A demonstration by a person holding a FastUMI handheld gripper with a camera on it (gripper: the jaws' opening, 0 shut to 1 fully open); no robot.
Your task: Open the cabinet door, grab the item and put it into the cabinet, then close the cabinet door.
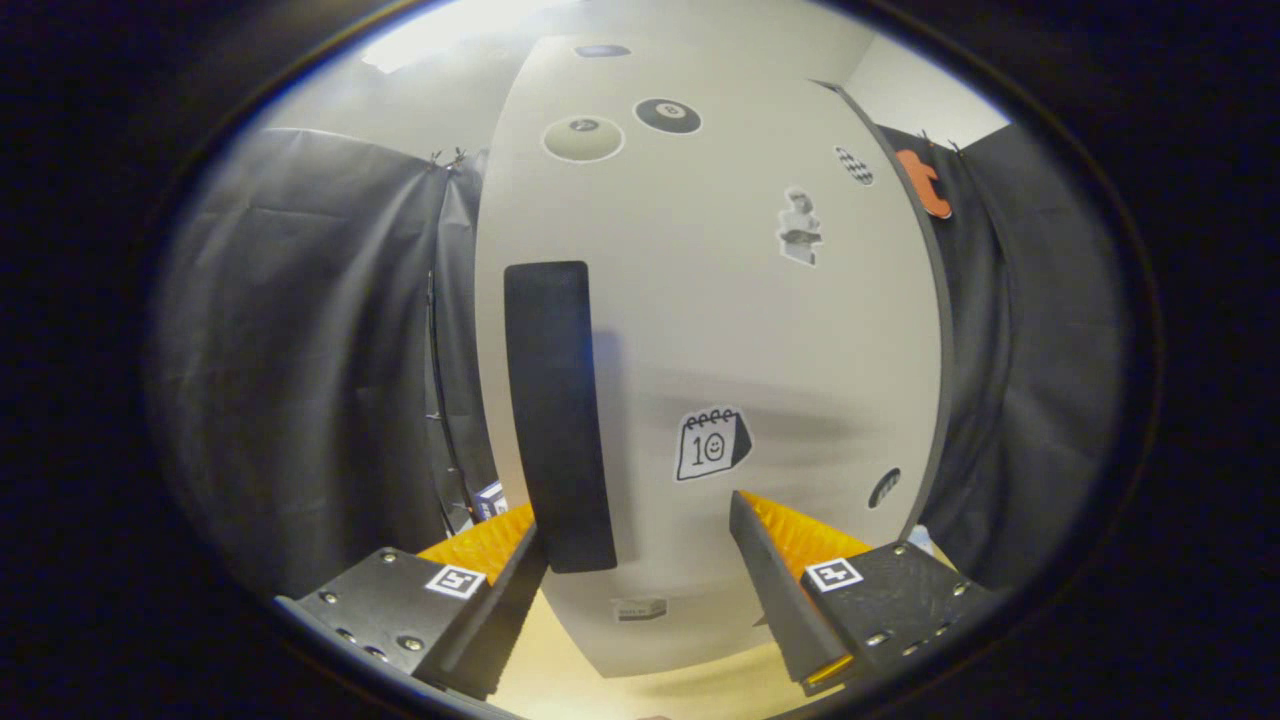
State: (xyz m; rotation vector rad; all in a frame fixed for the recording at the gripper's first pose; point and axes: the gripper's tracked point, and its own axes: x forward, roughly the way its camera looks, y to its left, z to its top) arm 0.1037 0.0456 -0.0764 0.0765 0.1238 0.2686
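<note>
The gripper (pixel 640 560) stands wide apart and grips nothing, close before the white cabinet door (pixel 720 330) with its stickers. The door's tall black bar handle (pixel 558 415) rises just ahead of the left finger, its lower end beside that fingertip; whether they touch is unclear. A small blue-and-white boxed item (pixel 489 499) peeks out past the door's left edge, mostly hidden.

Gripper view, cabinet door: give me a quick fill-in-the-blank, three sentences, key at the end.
1. The cabinet door is ____.
2. The tool is ____, its fingers apart near the foot of the black handle.
3. The calendar sticker sits to the ____ of that handle.

Missing words: closed; open; right
</note>
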